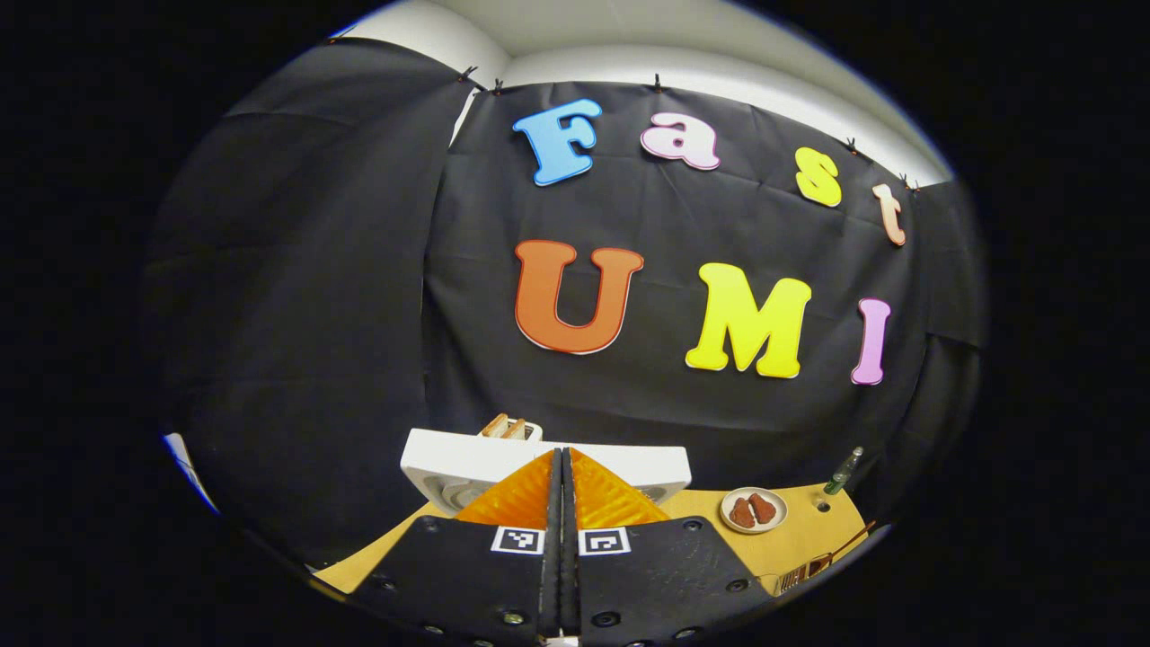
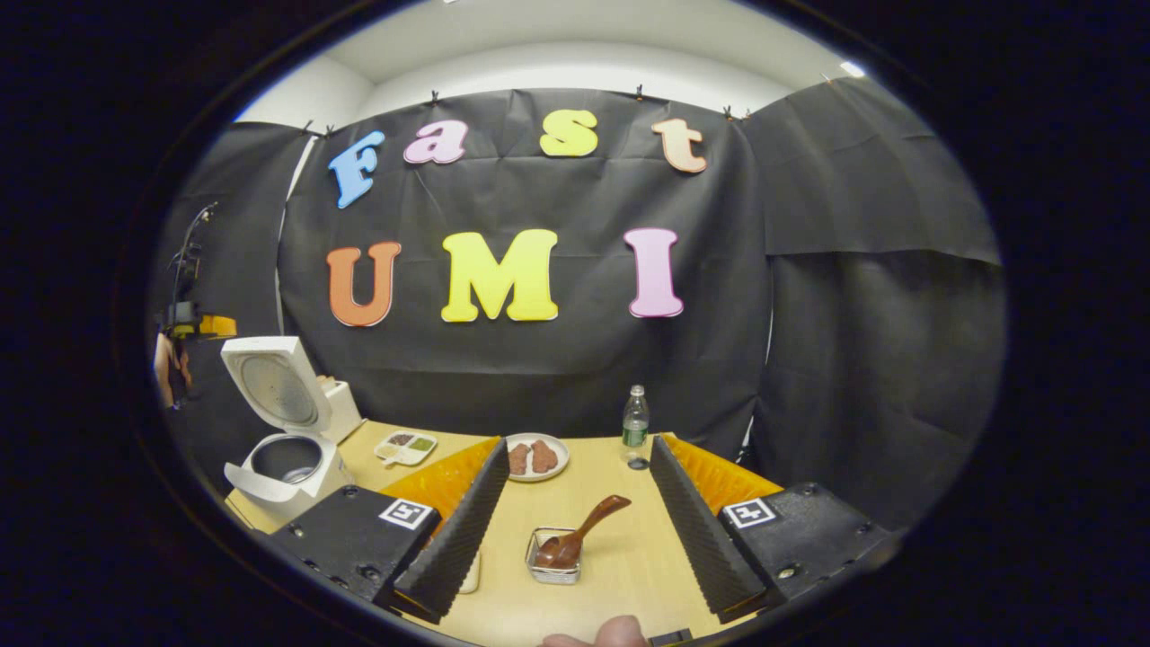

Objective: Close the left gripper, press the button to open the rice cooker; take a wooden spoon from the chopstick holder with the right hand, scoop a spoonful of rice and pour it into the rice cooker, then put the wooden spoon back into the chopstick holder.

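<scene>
The left gripper view sits low, close behind the white rice cooker's raised lid (image 1: 539, 467), facing the black cloth wall. The right gripper view looks from farther back across the light wooden table (image 2: 629, 557). Both share the white plate of brown pieces (image 1: 753, 509) (image 2: 536, 456) and green-labelled bottle (image 1: 843, 472) (image 2: 635, 428).

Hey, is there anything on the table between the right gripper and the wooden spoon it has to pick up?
Nothing visible. The right gripper is open, and the wooden spoon leans in its holder on bare table straight ahead between the fingers.

One rice cooker (image 2: 286, 422), one wooden spoon (image 2: 575, 535), one bottle (image 2: 635, 422), two plates (image 2: 536, 457).
</scene>
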Action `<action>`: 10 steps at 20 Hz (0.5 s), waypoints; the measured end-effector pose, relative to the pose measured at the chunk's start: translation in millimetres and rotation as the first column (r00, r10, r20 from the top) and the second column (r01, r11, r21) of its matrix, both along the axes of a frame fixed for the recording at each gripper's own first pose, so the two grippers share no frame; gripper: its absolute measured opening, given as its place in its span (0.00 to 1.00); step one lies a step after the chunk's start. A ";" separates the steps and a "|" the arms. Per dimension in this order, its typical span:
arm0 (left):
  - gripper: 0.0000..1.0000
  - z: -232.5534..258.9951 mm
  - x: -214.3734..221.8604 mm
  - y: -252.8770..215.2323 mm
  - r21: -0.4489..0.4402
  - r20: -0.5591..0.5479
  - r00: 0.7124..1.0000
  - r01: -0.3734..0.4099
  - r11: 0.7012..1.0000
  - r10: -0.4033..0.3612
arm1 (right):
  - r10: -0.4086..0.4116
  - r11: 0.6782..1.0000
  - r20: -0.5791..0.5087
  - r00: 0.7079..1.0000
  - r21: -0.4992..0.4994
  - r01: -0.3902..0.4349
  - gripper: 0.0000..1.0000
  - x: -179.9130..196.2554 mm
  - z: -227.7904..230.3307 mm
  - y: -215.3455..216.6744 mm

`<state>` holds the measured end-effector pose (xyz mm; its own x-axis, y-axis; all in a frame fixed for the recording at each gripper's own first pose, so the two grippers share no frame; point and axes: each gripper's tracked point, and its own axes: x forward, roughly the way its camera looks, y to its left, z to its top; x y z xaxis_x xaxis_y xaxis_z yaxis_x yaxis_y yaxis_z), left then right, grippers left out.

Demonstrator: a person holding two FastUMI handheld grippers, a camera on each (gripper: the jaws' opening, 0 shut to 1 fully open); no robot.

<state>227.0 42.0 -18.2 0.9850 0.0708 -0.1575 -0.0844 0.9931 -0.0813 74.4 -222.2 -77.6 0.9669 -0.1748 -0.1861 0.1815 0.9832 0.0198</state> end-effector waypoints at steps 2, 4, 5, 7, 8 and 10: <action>0.01 4.7 -14.7 -7.9 0.008 0.005 1.000 0.010 1.000 -0.010 | 0.016 1.000 -0.024 1.000 0.018 -0.015 1.00 0.4 -12.4 0.4; 0.12 10.7 -30.9 -14.7 0.005 0.011 1.000 0.003 1.000 -0.003 | 0.025 0.999 -0.045 0.999 0.024 -0.024 1.00 2.8 -25.1 -1.2; 0.16 14.6 -38.1 -21.2 0.006 0.023 1.000 0.015 1.000 -0.016 | 0.028 0.999 -0.063 0.998 0.025 -0.026 1.00 4.7 -33.9 -2.6; 0.30 22.3 -54.3 -27.9 0.025 0.037 0.999 0.018 1.000 -0.019 | 0.035 0.999 -0.095 0.995 0.037 -0.031 1.00 8.8 -53.9 -6.5; 0.47 24.4 -60.2 -29.5 0.031 0.044 0.999 0.013 0.999 -0.014 | 0.038 0.998 -0.112 0.993 0.049 -0.032 1.00 11.6 -64.2 -8.7; 0.82 31.2 -70.6 -35.7 0.035 0.062 0.998 0.008 0.999 -0.010 | 0.043 0.997 -0.140 0.989 0.075 -0.033 1.00 19.1 -84.3 -13.9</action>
